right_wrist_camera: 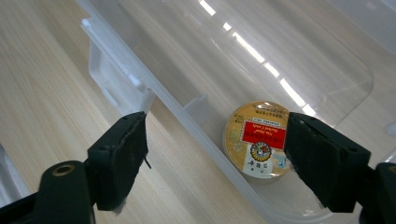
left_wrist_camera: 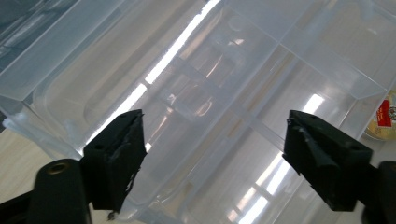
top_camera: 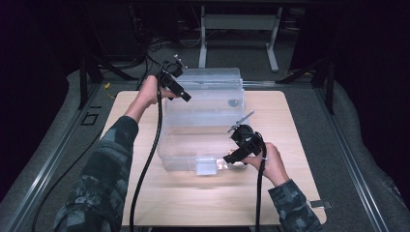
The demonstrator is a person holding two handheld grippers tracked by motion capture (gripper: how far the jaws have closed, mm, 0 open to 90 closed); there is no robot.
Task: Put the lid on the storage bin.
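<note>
clear bin (top_camera: 203,140) on table (top_camera: 140,198); round tin (right_wrist_camera: 259,138) inside.

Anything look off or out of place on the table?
Nothing spilled or broken. The clear plastic box sits on the table with its lid tipped up at the back, not shut. One round yellow tin lies inside, against the wall. Both tongs, left and right, are open at the box.
</note>
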